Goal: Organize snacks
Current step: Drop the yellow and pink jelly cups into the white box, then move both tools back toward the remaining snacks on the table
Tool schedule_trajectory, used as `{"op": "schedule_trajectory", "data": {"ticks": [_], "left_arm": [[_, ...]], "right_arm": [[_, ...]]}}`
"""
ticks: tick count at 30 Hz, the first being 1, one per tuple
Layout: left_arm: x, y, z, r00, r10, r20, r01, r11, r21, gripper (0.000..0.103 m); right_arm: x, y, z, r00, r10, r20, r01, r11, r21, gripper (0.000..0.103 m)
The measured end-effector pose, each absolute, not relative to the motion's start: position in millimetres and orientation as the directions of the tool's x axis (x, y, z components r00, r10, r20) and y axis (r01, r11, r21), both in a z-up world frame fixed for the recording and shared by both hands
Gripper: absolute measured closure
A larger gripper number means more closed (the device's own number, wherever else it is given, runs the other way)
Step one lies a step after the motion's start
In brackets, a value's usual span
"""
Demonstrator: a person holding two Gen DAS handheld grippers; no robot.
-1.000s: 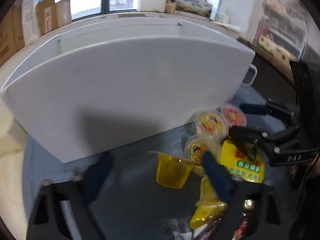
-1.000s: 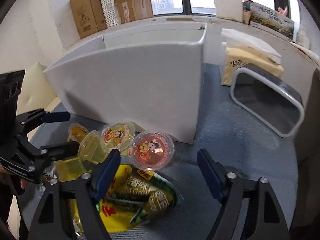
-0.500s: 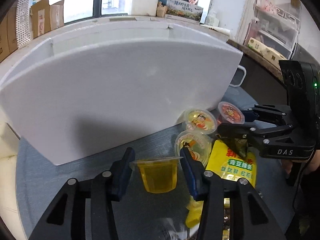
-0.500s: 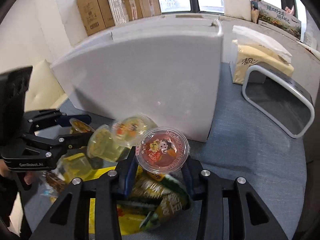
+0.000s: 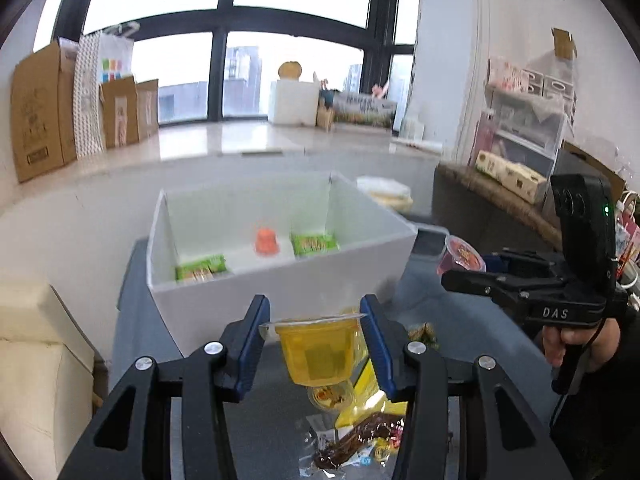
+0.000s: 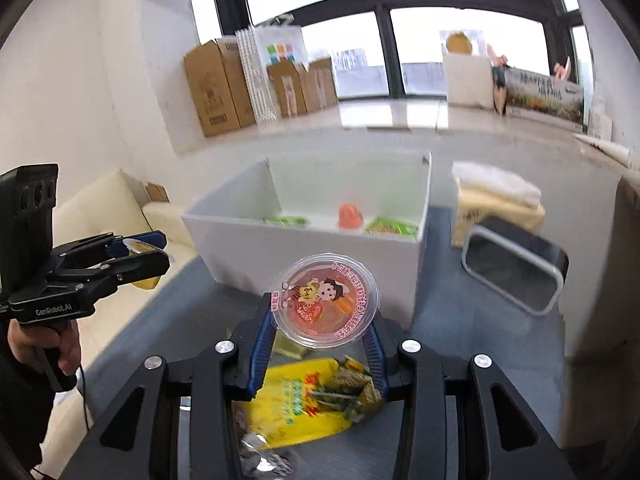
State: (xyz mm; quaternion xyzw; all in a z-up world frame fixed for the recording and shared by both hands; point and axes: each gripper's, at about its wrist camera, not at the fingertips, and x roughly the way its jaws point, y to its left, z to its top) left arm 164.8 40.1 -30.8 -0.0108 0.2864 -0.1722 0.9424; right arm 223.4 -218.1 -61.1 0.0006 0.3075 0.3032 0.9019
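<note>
My left gripper (image 5: 314, 320) is shut on a yellow jelly cup (image 5: 318, 350), held upright above the grey table. My right gripper (image 6: 322, 320) is shut on a red jelly cup (image 6: 326, 300) with a cartoon lid facing the camera. Both hang in front of the white box (image 5: 280, 284), whose open top now shows. Inside it lie an orange jelly (image 5: 266, 241) and two green packets (image 5: 200, 269) (image 5: 314, 243). The left wrist view also shows the right gripper (image 5: 464, 276) with its red cup (image 5: 460, 256) at the right. The right wrist view shows the left gripper (image 6: 138, 256) at the left.
Below the grippers lie a yellow-green snack bag (image 6: 304, 396), another jelly cup (image 5: 332, 396) and a brown wrapped snack (image 5: 360, 440). A tissue pack (image 6: 496, 208) and a grey-rimmed bin (image 6: 516, 264) stand right of the box. A cream sofa (image 5: 36, 352) borders the table's left.
Both grippers closed on their jelly cups and rose from the table. The view climbed from the box's front wall to its open top.
</note>
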Motion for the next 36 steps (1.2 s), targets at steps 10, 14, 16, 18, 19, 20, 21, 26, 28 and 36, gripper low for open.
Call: {"op": "schedule_trajectory", "data": {"ticks": [10,14,16,18,19,20,21,26,28,36], "left_arm": [[236,52,-1,0.812,-0.276,-0.514,0.265,0.959,-0.098,0.052],[281,63,-10,0.806,-0.243,-0.54,0.23,0.969,-0.093,0.051],[297,65,-18,0.801,-0.222,-0.555,0.216,0.973,-0.078,0.051],[314,66,-28,0.788,-0.194,-0.584,0.2,0.978,-0.056,0.05],[320,66,-33,0.783,-0.178,-0.596,0.194,0.98,-0.037,0.048],[324,66,-38,0.777,-0.167,-0.607,0.191,0.981,-0.026,0.033],[326,66,-43,0.771,-0.152,-0.618,0.18,0.983,-0.018,0.011],[328,72,-54,0.763,-0.148,-0.63,0.152,0.987,-0.048,0.0],[327,71,-55,0.76,-0.151,-0.633,0.157,0.986,-0.046,0.0],[309,65,-44,0.75,-0.154,-0.644,0.164,0.985,-0.044,0.0]], "right_arm": [[262,-189,-25,0.646,0.564,-0.515,-0.549,0.812,0.2,0.059],[301,-178,-22,0.64,0.551,-0.535,-0.54,0.818,0.196,0.059],[321,-172,-26,0.633,0.544,-0.551,-0.532,0.822,0.201,0.059],[339,-166,-33,0.628,0.516,-0.583,-0.514,0.837,0.187,0.057],[343,-164,-35,0.625,0.51,-0.591,-0.509,0.84,0.186,0.045],[347,-163,-37,0.625,0.5,-0.599,-0.5,0.846,0.184,0.033],[350,-163,-40,0.634,0.483,-0.603,-0.485,0.857,0.176,0.007],[349,-171,-50,0.672,0.446,-0.591,-0.452,0.879,0.15,0.0],[348,-173,-56,0.66,0.445,-0.605,-0.454,0.878,0.151,0.0],[329,-181,-47,0.662,0.482,-0.575,-0.47,0.864,0.183,0.0]]}}
